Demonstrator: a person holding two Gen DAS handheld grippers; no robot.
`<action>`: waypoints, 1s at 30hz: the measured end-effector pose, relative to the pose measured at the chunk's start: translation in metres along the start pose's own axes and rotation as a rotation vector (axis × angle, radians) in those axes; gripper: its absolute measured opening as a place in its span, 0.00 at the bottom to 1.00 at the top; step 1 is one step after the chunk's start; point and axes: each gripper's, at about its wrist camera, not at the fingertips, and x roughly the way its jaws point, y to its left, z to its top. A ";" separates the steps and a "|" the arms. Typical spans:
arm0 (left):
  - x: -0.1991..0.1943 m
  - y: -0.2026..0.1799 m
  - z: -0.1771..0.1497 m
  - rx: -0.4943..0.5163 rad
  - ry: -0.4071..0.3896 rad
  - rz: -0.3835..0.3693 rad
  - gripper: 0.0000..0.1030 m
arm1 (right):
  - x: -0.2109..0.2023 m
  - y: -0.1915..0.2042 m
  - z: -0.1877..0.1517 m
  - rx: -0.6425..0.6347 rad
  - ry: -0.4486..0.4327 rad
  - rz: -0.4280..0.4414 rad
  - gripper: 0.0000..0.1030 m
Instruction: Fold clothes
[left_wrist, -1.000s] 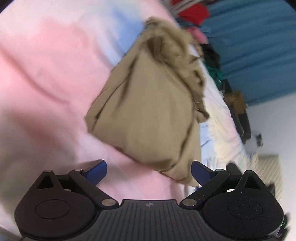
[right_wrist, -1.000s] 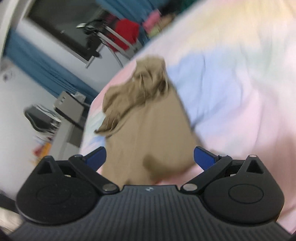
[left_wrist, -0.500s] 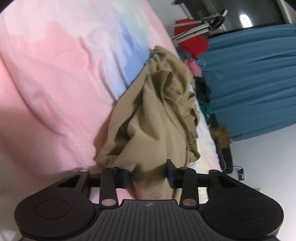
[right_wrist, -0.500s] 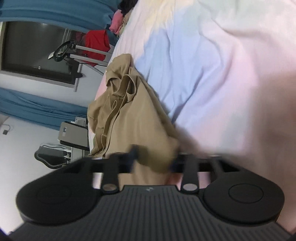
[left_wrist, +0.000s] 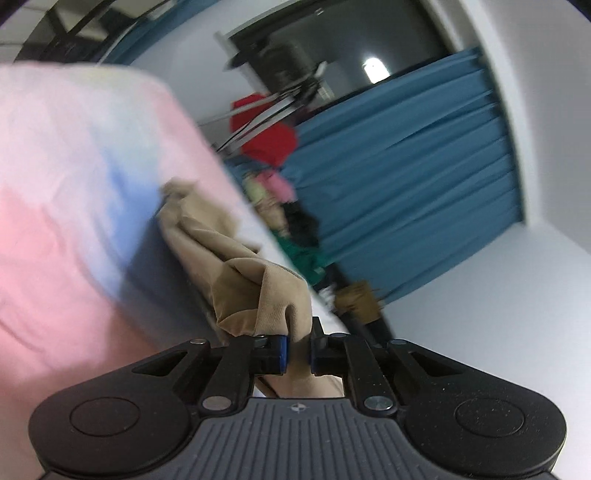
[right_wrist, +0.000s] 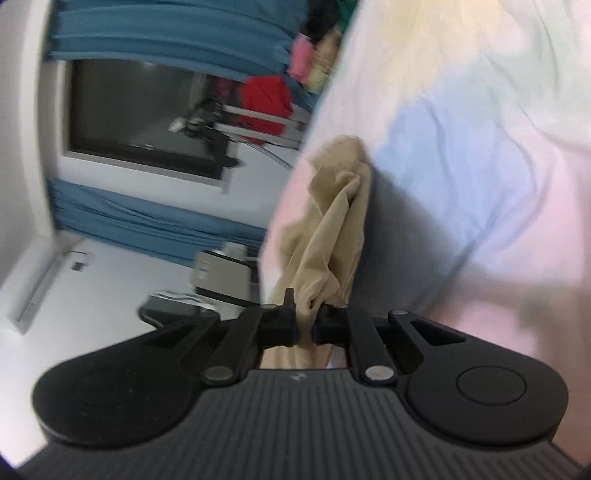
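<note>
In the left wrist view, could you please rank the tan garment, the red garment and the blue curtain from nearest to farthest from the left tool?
1. tan garment: clamped in the left tool, trailing away over the bed.
2. red garment: beyond the bed's far edge, upper centre.
3. blue curtain: behind it, at right, along the wall.

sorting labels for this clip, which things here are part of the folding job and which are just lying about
Part of the job:
- tan garment, pinched at two spots
- left gripper, shut on it
- right gripper, shut on it
- pastel bedsheet it rests on

Just lying about:
- red cloth on a metal rack
- heap of clothes past the bed
- blue curtain
- dark screen
</note>
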 end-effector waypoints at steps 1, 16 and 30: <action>-0.009 -0.009 0.001 -0.006 -0.006 -0.015 0.10 | -0.009 0.009 -0.001 -0.015 -0.004 0.020 0.10; -0.157 -0.025 -0.095 -0.177 -0.043 0.004 0.11 | -0.144 0.016 -0.065 -0.004 0.116 0.036 0.10; 0.033 -0.015 0.016 -0.098 -0.007 0.282 0.12 | 0.021 0.017 0.009 0.106 0.019 -0.147 0.10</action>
